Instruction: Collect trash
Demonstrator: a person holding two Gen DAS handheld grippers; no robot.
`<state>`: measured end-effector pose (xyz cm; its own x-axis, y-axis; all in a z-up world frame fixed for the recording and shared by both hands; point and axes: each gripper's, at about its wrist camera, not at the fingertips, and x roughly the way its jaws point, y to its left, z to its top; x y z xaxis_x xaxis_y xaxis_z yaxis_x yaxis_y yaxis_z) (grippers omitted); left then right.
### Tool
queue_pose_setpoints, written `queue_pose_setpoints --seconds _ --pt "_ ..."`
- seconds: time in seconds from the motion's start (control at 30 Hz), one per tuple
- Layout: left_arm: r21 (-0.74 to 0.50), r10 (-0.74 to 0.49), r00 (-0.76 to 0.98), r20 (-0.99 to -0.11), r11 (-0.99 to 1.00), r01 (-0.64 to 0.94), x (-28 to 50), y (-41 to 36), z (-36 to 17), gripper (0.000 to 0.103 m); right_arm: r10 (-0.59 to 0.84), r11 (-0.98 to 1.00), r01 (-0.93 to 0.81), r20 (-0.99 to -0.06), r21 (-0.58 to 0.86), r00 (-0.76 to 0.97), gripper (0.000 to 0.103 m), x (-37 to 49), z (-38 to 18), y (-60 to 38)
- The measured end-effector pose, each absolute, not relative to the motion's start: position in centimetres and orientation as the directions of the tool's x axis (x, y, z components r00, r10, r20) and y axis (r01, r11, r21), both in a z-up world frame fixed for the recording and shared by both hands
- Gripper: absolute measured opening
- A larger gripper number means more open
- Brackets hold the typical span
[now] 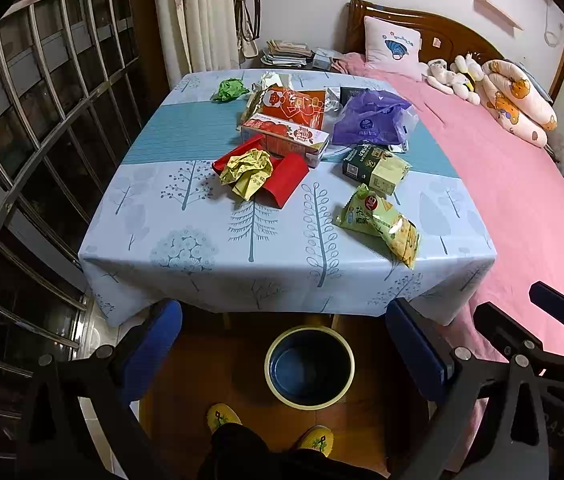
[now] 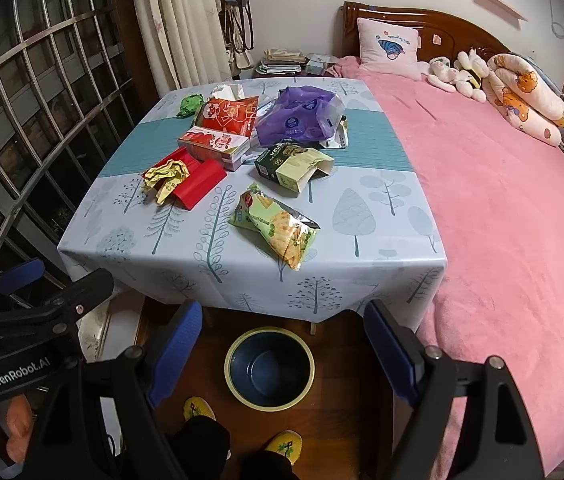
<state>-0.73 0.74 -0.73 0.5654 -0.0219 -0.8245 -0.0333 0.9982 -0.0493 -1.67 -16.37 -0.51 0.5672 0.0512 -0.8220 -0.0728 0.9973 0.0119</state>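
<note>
Trash lies on the table's tree-print cloth point(image 1: 186, 256) point(image 2: 382, 240): a green cracker wrapper point(image 1: 382, 226) point(image 2: 278, 232) near the front edge, a dark green carton point(image 1: 374, 168) point(image 2: 292, 166), a crumpled yellow paper point(image 1: 248, 170) point(image 2: 166, 178) on a red envelope point(image 1: 286, 182) point(image 2: 198, 186), a purple plastic bag point(image 1: 370, 118) point(image 2: 296, 116), a red tissue box point(image 1: 286, 138) point(image 2: 214, 144) and a green paper ball point(image 1: 230, 90) point(image 2: 191, 105). A dark bin point(image 1: 309, 366) point(image 2: 269, 366) stands on the floor below. My left gripper point(image 1: 284, 350) and right gripper point(image 2: 282, 354) are open, empty, above the bin.
A bed with a pink cover point(image 1: 514, 200) point(image 2: 514, 208) adjoins the table's right side, with a pillow and soft toys at its head. A barred window point(image 1: 42, 120) point(image 2: 22, 120) is on the left. The person's yellow slippers point(image 1: 222, 418) point(image 2: 198, 408) stand by the bin.
</note>
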Motion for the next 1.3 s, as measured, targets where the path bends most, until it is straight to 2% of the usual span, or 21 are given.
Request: queue_pose_setpoints --seconds 1.3 --pt "-0.031 0.009 0.563 -0.826 0.998 -0.062 -0.9 1.2 -0.7 0.101 0.119 0.991 -0.122 -0.83 0.062 0.546 0.078 -0.6 -1.0 -16.7"
